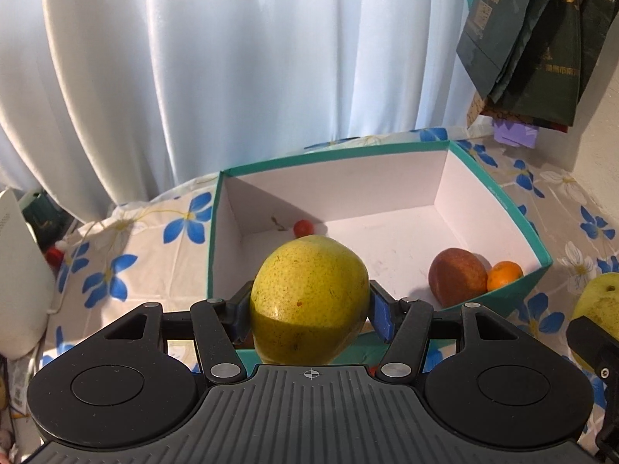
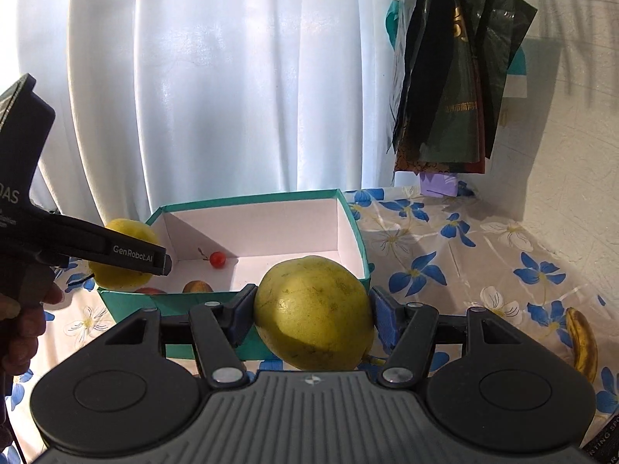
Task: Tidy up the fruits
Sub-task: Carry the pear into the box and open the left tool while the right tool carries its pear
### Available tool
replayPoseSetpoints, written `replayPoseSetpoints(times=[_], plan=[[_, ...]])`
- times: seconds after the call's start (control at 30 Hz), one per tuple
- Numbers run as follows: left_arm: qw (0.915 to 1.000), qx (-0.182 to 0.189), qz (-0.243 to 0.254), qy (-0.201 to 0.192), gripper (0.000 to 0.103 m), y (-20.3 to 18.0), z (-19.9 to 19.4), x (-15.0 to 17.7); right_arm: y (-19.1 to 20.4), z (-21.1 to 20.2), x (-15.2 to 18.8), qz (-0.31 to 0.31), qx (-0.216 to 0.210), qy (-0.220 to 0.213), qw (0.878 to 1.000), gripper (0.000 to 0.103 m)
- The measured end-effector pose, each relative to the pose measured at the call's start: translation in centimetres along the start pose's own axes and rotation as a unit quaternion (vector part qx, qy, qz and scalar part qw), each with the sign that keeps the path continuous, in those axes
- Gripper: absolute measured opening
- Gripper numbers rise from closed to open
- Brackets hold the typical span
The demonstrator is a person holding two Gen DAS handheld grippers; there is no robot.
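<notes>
My left gripper (image 1: 309, 311) is shut on a yellow-green pear (image 1: 305, 270) and holds it over the near wall of a teal box (image 1: 332, 154) with a white inside. Inside the box lie a cherry tomato (image 1: 303, 227), a red-brown fruit (image 1: 457, 276) and a small orange (image 1: 504, 275). My right gripper (image 2: 313, 315) is shut on a second pear (image 2: 309, 290), in the air before the box's (image 2: 247, 201) near right corner. In the right wrist view, a left finger (image 2: 131, 257) crosses the first pear (image 2: 123, 232) at the box's left wall.
The table wears a cloth with blue flowers (image 2: 421, 266). A spotted banana (image 2: 580, 340) lies on it at the right. White curtains (image 1: 232, 77) hang behind the box, dark bags (image 2: 456, 89) hang on the wall at the back right. A person's hand (image 2: 23, 317) holds the left gripper.
</notes>
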State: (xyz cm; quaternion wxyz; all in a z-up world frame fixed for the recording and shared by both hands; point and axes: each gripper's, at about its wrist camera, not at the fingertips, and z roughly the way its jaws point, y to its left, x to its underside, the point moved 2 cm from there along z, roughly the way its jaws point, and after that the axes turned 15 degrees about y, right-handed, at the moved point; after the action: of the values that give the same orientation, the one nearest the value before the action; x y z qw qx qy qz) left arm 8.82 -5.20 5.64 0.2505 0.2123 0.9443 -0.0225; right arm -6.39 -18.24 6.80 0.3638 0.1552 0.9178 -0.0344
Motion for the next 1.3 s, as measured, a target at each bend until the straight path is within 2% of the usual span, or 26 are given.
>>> replayPoseSetpoints(times=[0.53, 0.9, 1.3], plan=[[0.9994, 0.008, -0.007, 0.032, 0.063, 0.3, 4.6, -1.5, -0.6, 2.0, -2.6, 0.015, 0.004, -0.015, 1.000, 0.062], [0.9986, -0.005, -0.018, 0.050, 0.063, 0.8, 7.1, -1.9, 0.0, 3.3, -3.7, 0.007, -0.002, -0.012, 1.000, 0.062], [0.9989, -0.010, -0.013, 0.044, 0.064, 0.4, 7.9, -2.1, 0.0, 3.4, -3.6, 0.007, -0.005, -0.014, 1.000, 0.062]])
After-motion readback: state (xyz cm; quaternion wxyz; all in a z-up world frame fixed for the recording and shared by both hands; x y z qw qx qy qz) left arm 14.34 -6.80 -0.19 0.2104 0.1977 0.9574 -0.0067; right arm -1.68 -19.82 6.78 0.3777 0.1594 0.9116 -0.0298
